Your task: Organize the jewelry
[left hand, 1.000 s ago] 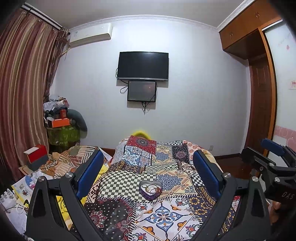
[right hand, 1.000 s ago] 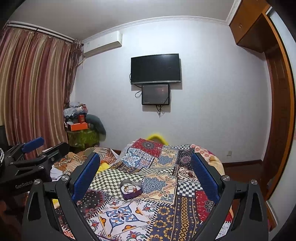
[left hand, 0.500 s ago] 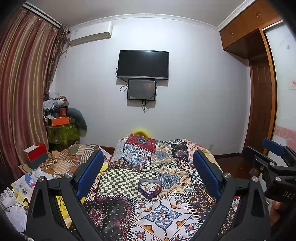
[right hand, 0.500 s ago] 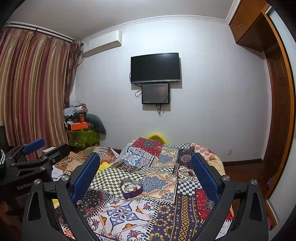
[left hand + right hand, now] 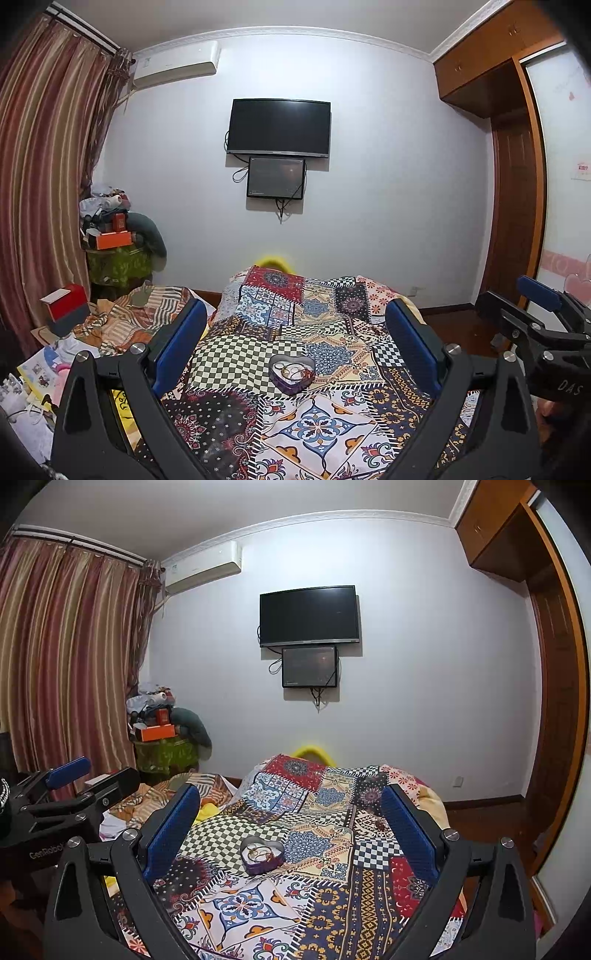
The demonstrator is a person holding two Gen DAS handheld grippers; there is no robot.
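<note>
1. Left wrist view: the left gripper (image 5: 293,334) hung above the bed (image 5: 317,417) with its jaws spread wide and nothing between them, the blue pads framing the heart-shaped jewelry box (image 5: 291,373) straight ahead. That framing read like a lineup for a reach, not a grasp.
2. The box sat lidless on the patchwork quilt (image 5: 258,354), just past the checkered patch, with a few rings or bangles inside; I could not tell the pieces apart.
3. The right gripper (image 5: 535,325) poked in at the right edge, level with the left one and well apart from the box.
4. Right wrist view: the right gripper's jaws were wide too, and empty. The box sat left of centre between the pads, on the soft quilt, which would probably give under a push.
5. The left gripper showed at the left edge, held clear.
6. The room: a dark television (image 5: 309,616) with a smaller screen (image 5: 309,667) under it on the pale wall, an air conditioner (image 5: 201,568), striped curtains (image 5: 70,657), and a cluttered green stand (image 5: 166,753) in the corner.
</note>
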